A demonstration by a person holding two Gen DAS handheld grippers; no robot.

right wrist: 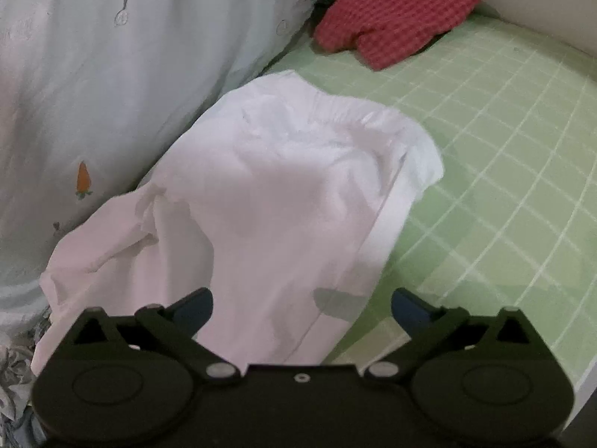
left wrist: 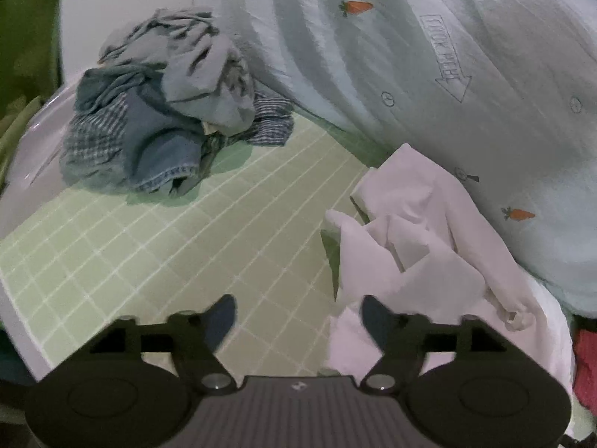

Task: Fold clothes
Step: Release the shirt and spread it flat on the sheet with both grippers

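Left wrist view first: one white garment (left wrist: 421, 257) lies crumpled on the green checked sheet (left wrist: 168, 246), at the right of the picture, pressed up against one big pale duvet (left wrist: 447, 74) printed with little carrots. One heap of blue and grey clothes (left wrist: 164, 112) sits far back on the left, well apart from the white piece; how many items are in it, I cannot tell. A sliver of one red cloth (left wrist: 587, 362) peeks in at the right edge. The left gripper (left wrist: 298, 317) has its fingers spread wide with nothing between them; its right finger is over the near hem of the white garment, its left finger over bare sheet. Whether that finger touches the fabric is hard to say. Plenty of open sheet runs from the gripper up towards the blue heap.

Over to the right wrist view: the same white garment (right wrist: 261, 194) fills the middle, gathered waistband at the far end, its left side running along the duvet (right wrist: 93, 74). One red checked cloth (right wrist: 395, 11) rests in the far corner, apart from the white piece. The right gripper (right wrist: 300, 308) is spread wide too, holding nothing; its left finger is over the near part of the garment, its right finger over green sheet (right wrist: 503, 149) just past the garment's right edge. A broad stretch of bare sheet opens to the right, ending at the curved bed edge. A bit of grey patterned fabric (right wrist: 15, 373) shows bottom left.
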